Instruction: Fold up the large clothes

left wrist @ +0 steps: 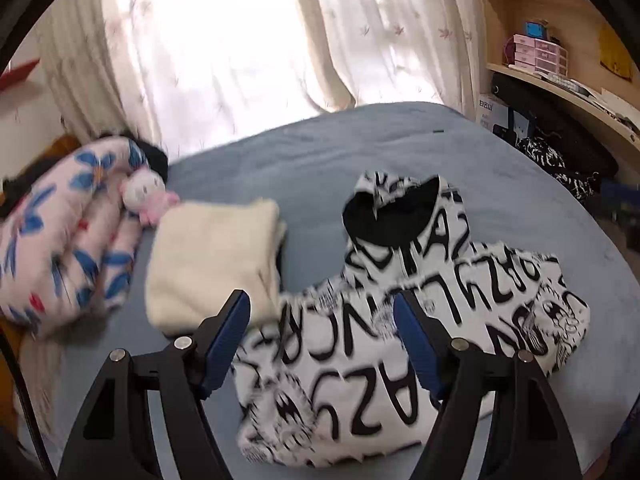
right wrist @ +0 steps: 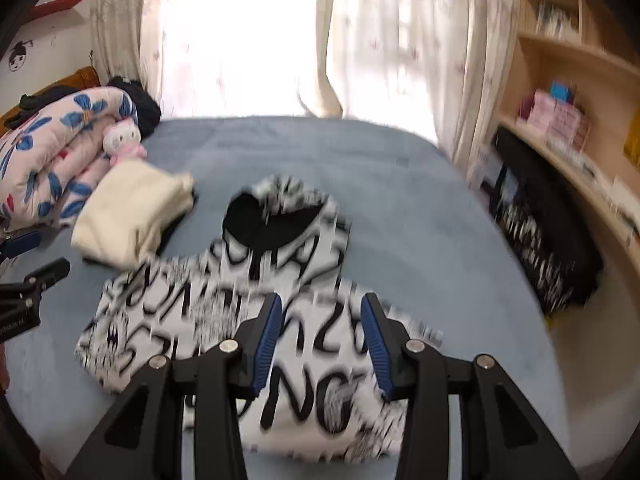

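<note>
A white hoodie with black lettering [left wrist: 384,320] lies partly folded on the blue bed [left wrist: 312,160], its black-lined hood [left wrist: 392,216] pointing away from me. It also shows in the right wrist view [right wrist: 248,300], blurred. My left gripper [left wrist: 322,312] is open and empty above the hoodie's near left part. My right gripper [right wrist: 320,316] is open and empty above the hoodie's near right part. The left gripper's tip shows at the left edge of the right wrist view [right wrist: 36,280].
A folded cream garment [left wrist: 216,264] lies left of the hoodie, also seen in the right wrist view [right wrist: 132,212]. A rolled floral quilt [left wrist: 60,232] with a plush toy [left wrist: 144,196] sits at the far left. Wooden shelves [left wrist: 560,64] and dark bags [right wrist: 548,240] stand right of the bed. Curtains [left wrist: 240,40] hang behind.
</note>
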`<state>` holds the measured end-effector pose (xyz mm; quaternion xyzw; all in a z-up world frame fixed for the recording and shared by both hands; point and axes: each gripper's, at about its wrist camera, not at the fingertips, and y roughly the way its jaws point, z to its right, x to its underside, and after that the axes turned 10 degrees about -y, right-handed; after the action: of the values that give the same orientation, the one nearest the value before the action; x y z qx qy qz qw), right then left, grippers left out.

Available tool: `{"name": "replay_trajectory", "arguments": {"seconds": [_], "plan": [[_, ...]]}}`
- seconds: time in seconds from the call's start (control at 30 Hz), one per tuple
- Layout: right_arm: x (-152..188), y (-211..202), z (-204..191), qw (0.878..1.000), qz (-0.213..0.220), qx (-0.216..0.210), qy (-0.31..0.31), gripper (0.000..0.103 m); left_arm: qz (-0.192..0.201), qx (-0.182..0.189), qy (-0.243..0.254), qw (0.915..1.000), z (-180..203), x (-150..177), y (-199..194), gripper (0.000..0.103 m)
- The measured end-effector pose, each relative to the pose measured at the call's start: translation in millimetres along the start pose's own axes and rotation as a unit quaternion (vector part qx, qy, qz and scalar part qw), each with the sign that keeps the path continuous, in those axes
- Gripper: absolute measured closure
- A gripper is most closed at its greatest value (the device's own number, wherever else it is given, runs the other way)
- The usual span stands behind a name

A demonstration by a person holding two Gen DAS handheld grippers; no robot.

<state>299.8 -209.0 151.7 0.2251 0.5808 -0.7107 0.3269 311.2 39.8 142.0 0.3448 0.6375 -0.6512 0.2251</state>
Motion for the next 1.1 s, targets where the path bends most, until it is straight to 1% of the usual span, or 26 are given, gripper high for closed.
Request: {"name": "replay_trajectory", "arguments": {"seconds": [0.03,0.1,0.13,0.23,0.37,0.43,0.6,0.7,0.73,0.8,0.87,0.9,0.93,1.03,1.1], "plan": [[-10.5,-0.8,3.1,1.000,0.008,0.000,0.002,0.049,0.003,0.000,0.004,1.0000,0.5,-11.5,2.1,0.028],[-33.1,2.3,12.6,1.000,0.026,0.004,0.012,0.041,0.009,-0.002,0.008,0.9999,1.3,-29.6,6.7,0.026],[-40.4,4.5,16.0,0.999,0.031,0.006,0.016,0.039,0.011,-0.003,0.008,0.9999,0.6,-40.1,11.6,0.023],[-65.5,26.1,31.0,0.999,0.034,-0.001,0.036,0.038,0.007,-0.009,0.006,0.9999,-0.5,-66.3,35.5,0.022],[-86.7,69.8,43.4,0.999,0.007,0.000,0.047,0.038,-0.018,-0.021,0.008,0.9996,2.5,-93.7,85.2,0.022],[-96.7,100.8,51.8,0.998,-0.014,-0.003,0.054,0.038,-0.030,-0.027,0.008,0.9992,3.6,-107.2,114.7,0.022],[-108.1,166.0,73.4,0.994,-0.041,-0.026,0.096,0.038,-0.063,-0.021,-0.005,0.9978,7.3,-136.4,186.1,0.022],[-111.4,211.9,85.5,0.989,-0.061,-0.033,0.128,0.038,-0.081,-0.022,-0.016,0.9964,13.5,-152.1,237.4,0.022],[-111.6,227.5,89.0,0.987,-0.070,-0.034,0.140,0.038,-0.086,-0.021,-0.020,0.9959,15.3,-153.9,249.4,0.022],[-110.5,262.5,94.7,0.981,-0.089,-0.042,0.165,0.038,-0.105,-0.019,-0.026,0.9939,23.3,-159.1,287.9,0.022],[-109.0,295.7,96.3,0.976,-0.108,-0.056,0.180,0.038,-0.121,-0.017,-0.027,0.9922,31.7,-161.6,319.9,0.022],[-108.5,313.0,95.8,0.974,-0.118,-0.057,0.183,0.038,-0.126,-0.014,-0.030,0.9915,35.1,-161.3,331.8,0.022],[-107.5,320.6,94.8,0.974,-0.121,-0.057,0.182,0.038,-0.133,-0.008,-0.032,0.9906,40.3,-161.6,347.5,0.022],[-110.5,358.6,89.4,0.974,-0.139,-0.067,0.164,0.038,-0.163,0.011,-0.040,0.9857,50.5,-161.1,389.9,0.022],[-109.3,377.6,88.2,0.974,-0.150,-0.068,0.157,0.038,-0.176,0.018,-0.040,0.9833,57.0,-160.9,415.3,0.022]]}}
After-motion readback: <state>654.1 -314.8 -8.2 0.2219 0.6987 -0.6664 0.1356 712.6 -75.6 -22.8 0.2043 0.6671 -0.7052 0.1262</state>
